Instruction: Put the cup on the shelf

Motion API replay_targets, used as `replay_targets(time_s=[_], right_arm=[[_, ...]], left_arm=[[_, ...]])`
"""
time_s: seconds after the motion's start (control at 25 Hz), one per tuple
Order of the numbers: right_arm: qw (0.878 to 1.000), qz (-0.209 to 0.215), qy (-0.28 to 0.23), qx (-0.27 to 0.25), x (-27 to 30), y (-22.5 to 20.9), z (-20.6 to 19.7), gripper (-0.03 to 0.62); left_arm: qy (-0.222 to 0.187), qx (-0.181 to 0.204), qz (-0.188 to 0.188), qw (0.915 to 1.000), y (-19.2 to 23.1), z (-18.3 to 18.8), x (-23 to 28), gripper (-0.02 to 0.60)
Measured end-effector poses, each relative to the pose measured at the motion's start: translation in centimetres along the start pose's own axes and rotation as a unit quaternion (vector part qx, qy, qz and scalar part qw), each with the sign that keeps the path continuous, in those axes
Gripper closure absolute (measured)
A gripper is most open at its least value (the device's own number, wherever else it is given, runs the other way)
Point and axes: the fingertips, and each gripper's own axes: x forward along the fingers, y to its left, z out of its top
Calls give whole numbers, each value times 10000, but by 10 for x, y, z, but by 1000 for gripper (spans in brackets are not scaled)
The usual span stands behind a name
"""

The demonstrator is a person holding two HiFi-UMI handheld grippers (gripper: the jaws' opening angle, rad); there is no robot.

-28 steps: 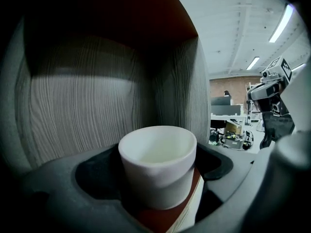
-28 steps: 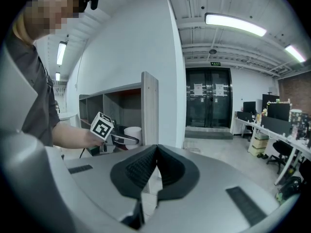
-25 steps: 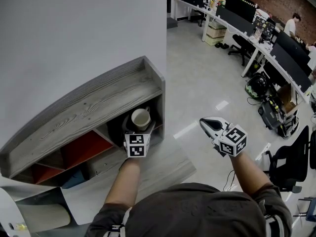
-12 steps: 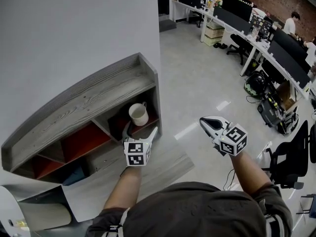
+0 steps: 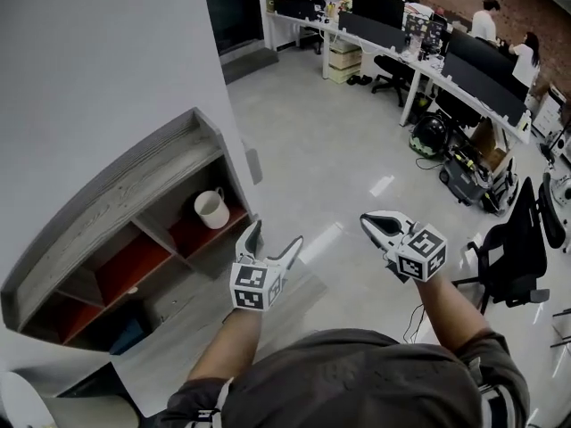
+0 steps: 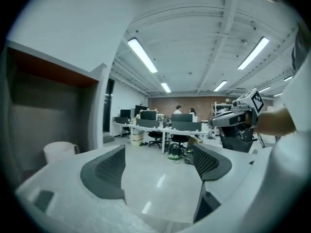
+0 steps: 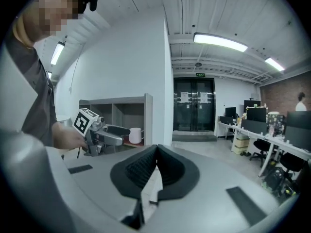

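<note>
A white cup (image 5: 212, 209) stands upright in the right-hand compartment of the grey wooden shelf (image 5: 107, 199), on its red floor. It also shows as the white cup (image 6: 59, 152) and the white cup (image 7: 135, 135) in the two gripper views. My left gripper (image 5: 273, 243) is open and empty, pulled back clear of the shelf to the cup's lower right. In the right gripper view my left gripper (image 7: 127, 129) hangs in front of the shelf (image 7: 127, 111). My right gripper (image 5: 373, 222) is shut with nothing in it, held off to the right over the floor.
The shelf stands against a white wall (image 5: 98, 69). Office desks with monitors (image 5: 401, 25), black chairs (image 5: 513, 257) and seated people (image 5: 489, 20) fill the back and right. Glass doors (image 7: 193, 105) lie beyond the shelf. Shiny grey floor (image 5: 339, 168) spreads between.
My left gripper has let go of the cup and drawn back out of the compartment, jaws open. The cup stays on the shelf. The view has swung away from the shelf.
</note>
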Motion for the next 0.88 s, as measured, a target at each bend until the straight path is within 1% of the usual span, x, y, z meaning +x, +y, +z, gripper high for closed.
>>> replay_targets(time_s=[0.12,0.28,0.4,0.52,0.56,0.6,0.64,0.68,0.72,0.88], right_arm=[[9992,-378,-28,100,-48,-10,-6,602],[9949,-972,-51,256,-123,-27,-26,602],[9889,-1439,-87,359,-178,-36,-39,602],[9792,-1974,-113,461,-234,-41,-50,602],[9751,-2158,-124,498,-251,-42,-52,602],[9711,-2323,-131,537,-267,-42,-55,602],[9673,-2467,-133,578,-284,-42,-59,602],[9637,-2595,-130,620,-300,-42,-65,602],[9600,-2717,-127,660,-316,-41,-71,602],[9432,-3222,-157,795,-374,-33,-89,602]], left_arm=[[-87,17,-646,9979,-53,11,16,149],[-113,100,-1504,9885,-133,15,41,150],[-164,192,-2081,9778,-188,19,54,153],[-207,214,-2694,9626,-243,23,66,171],[-217,213,-2872,9574,-259,25,70,187],[-223,212,-3021,9528,-275,27,73,225],[-226,205,-3148,9487,-290,29,76,292],[-227,193,-3273,9445,-305,31,78,339],[-223,180,-3413,9395,-320,32,80,366],[-171,180,-4055,9138,-383,29,85,419]])
